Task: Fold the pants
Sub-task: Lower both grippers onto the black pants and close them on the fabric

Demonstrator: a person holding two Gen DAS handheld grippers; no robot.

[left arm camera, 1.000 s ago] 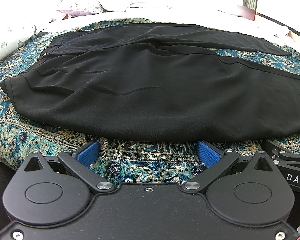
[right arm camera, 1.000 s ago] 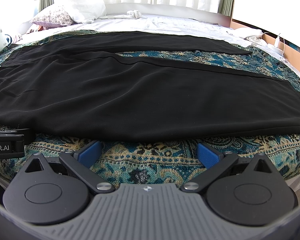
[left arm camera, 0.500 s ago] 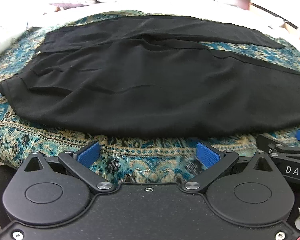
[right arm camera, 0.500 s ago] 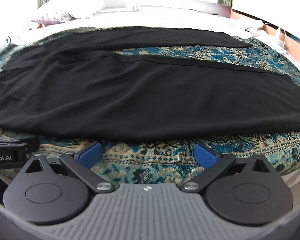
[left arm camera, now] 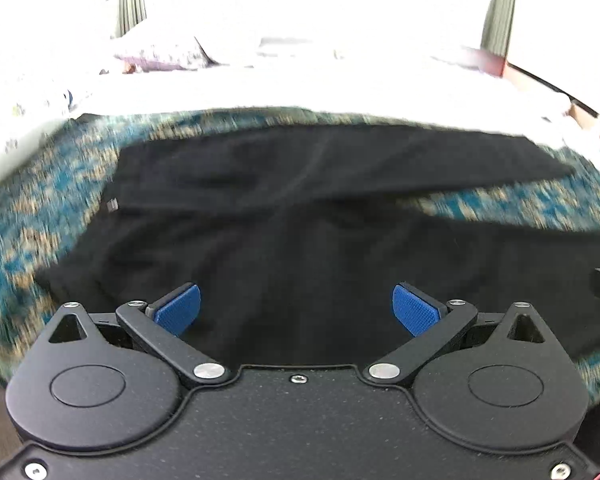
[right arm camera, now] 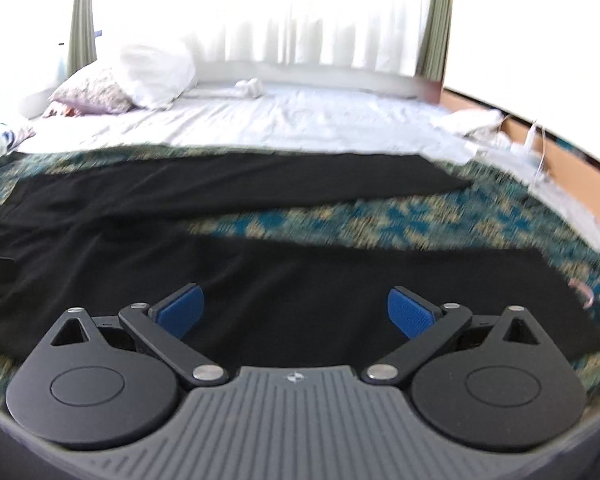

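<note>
Black pants (left arm camera: 300, 216) lie spread flat on a teal patterned blanket (left arm camera: 40, 200), waistband to the left and the two legs splayed toward the right. In the right wrist view the pants (right arm camera: 260, 276) show a far leg and a near leg with blanket between them. My left gripper (left arm camera: 296, 310) hovers open over the near edge of the seat area. My right gripper (right arm camera: 295, 310) is open above the near leg, nothing between its blue pads. Both views are motion-blurred.
The blanket (right arm camera: 380, 224) covers the near part of a bed with a white sheet (right arm camera: 280, 120) behind it. Pillows (right arm camera: 120, 80) sit at the back left. Cables and a charger (right arm camera: 534, 136) lie by the wooden bed frame at right. Curtained windows fill the background.
Both grippers have risen and moved forward over the pants; their fingertips, earlier in front of the pants' near edge over the blanket, now sit above black fabric. Both stay open.
</note>
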